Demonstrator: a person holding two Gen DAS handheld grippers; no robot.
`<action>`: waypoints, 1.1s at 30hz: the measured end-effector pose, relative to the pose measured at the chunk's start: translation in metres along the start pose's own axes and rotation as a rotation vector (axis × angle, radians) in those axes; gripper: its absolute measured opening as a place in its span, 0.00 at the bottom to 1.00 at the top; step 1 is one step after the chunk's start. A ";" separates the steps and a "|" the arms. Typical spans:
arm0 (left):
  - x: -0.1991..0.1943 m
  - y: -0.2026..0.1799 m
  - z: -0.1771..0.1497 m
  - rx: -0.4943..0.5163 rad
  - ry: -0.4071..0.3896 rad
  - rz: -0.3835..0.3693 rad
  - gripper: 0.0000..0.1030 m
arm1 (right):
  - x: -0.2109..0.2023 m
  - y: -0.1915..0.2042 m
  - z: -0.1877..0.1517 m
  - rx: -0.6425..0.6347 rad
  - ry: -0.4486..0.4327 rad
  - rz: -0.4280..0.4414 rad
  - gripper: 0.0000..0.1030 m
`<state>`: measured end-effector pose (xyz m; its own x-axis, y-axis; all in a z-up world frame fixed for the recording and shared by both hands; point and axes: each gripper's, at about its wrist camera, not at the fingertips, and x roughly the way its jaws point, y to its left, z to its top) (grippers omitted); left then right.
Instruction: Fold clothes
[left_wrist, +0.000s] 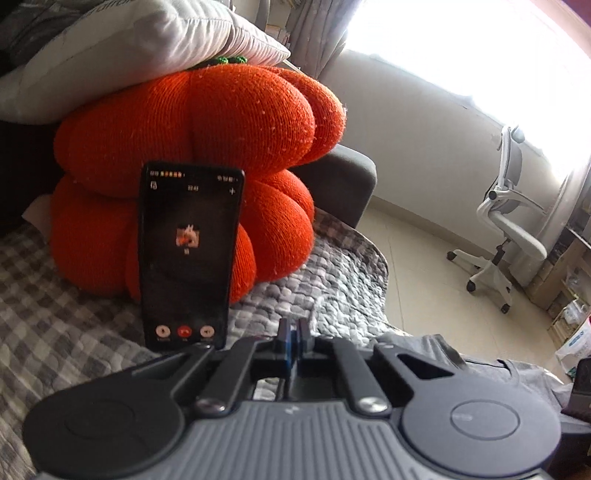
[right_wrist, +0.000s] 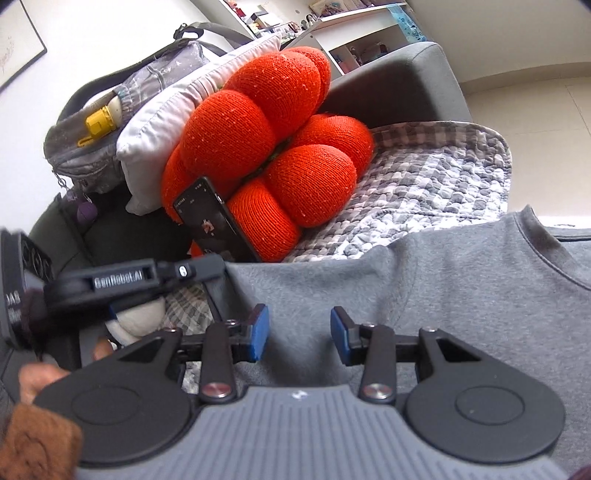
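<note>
A grey sweatshirt (right_wrist: 424, 280) lies spread over the checked quilt (right_wrist: 443, 173) on the sofa, directly beneath the right hand-held gripper (right_wrist: 300, 334), whose fingers stand apart above the cloth. The left hand-held gripper (left_wrist: 293, 338), pressed together, sits at the sweatshirt's left edge.

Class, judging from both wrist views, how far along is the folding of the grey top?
Done: the grey top lies spread on the checked quilt, no fold visible. In hand: the left gripper is shut, apparently near the top's edge; the right gripper hovers open above it. Left: all folding.
</note>
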<state>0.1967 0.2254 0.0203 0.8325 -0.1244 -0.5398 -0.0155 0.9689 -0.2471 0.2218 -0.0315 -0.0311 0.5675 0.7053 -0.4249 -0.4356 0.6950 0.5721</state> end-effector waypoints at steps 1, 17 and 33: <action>0.003 -0.001 0.003 0.008 0.004 0.008 0.02 | 0.002 0.000 -0.001 -0.003 0.006 -0.005 0.41; 0.025 -0.002 -0.009 0.015 0.107 0.077 0.40 | 0.018 0.001 -0.015 -0.079 0.016 -0.038 0.38; -0.021 0.030 -0.068 -0.524 0.376 -0.117 0.39 | -0.012 -0.015 0.003 0.029 -0.084 -0.012 0.38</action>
<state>0.1410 0.2429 -0.0300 0.5960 -0.3808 -0.7069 -0.2835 0.7239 -0.6289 0.2235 -0.0506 -0.0328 0.6300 0.6815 -0.3723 -0.4080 0.6984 0.5880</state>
